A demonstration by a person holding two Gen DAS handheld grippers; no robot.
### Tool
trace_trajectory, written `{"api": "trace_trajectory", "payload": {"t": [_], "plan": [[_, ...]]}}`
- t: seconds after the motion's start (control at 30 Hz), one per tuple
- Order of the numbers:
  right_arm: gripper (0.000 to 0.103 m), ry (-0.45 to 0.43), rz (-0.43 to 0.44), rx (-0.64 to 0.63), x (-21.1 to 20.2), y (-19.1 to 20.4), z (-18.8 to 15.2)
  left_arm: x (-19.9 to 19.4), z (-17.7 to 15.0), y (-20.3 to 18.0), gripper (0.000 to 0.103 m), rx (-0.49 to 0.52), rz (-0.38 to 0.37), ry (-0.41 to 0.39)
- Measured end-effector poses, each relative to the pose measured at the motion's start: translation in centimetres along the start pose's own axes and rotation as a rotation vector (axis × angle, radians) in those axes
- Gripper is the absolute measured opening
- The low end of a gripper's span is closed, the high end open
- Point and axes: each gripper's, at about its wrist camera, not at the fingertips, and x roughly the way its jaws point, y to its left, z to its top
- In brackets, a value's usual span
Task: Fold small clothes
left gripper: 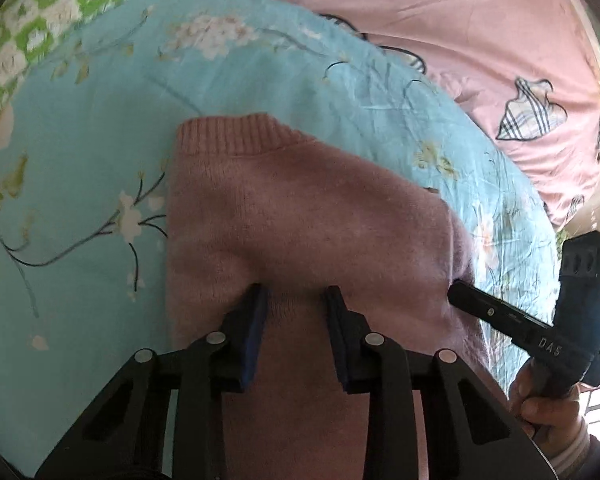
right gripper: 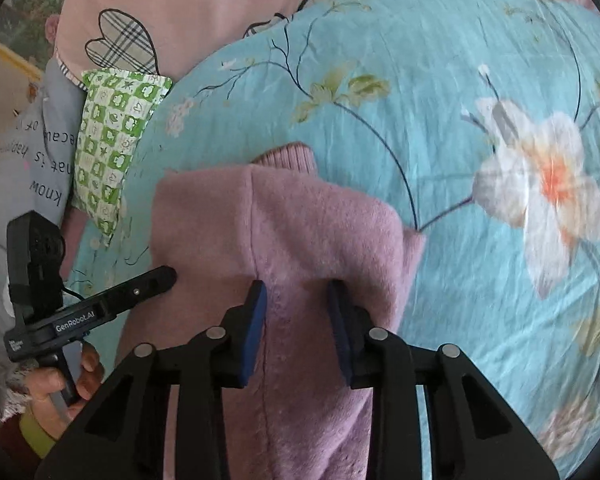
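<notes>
Pink sweater (left gripper: pixel 300 216) on floral quilt (left gripper: pixel 80 160)

The left gripper (left gripper: pixel 296 296) has a fold of the pink sweater (left gripper: pixel 300 208) pinched between its blue pads, sweater lying on the blue flowery bedspread (left gripper: pixel 100 140), and the right gripper (left gripper: pixel 460 294) pokes its edge from the side.
</notes>
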Motion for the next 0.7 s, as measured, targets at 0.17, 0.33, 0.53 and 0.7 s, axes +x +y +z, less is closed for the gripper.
{"api": "trace_trajectory", "payload": {"t": [0.17,0.33,0.53,0.7], "plan": [[0.035,-0.057,0.020,-0.015,-4.2,1.0,-1.8,-4.7,-2.8,-0.4,0.032,0.013,-0.058,-0.053],[0.035,-0.071,0.081,-0.122,-8.5,3.1,-6.7,-8.5,-9.0,-1.0,0.032,0.038,-0.161,-0.061],[0.034,-0.001,0.012,-0.103,-8.4,2.1,-13.0,-7.5,-15.1,-0.6,0.031,0.071,-0.158,0.022],[0.033,0.030,-0.077,-0.036,-5.9,-0.9,-15.4,-5.3,-16.8,0.9,0.030,0.073,-0.085,0.052]]}}
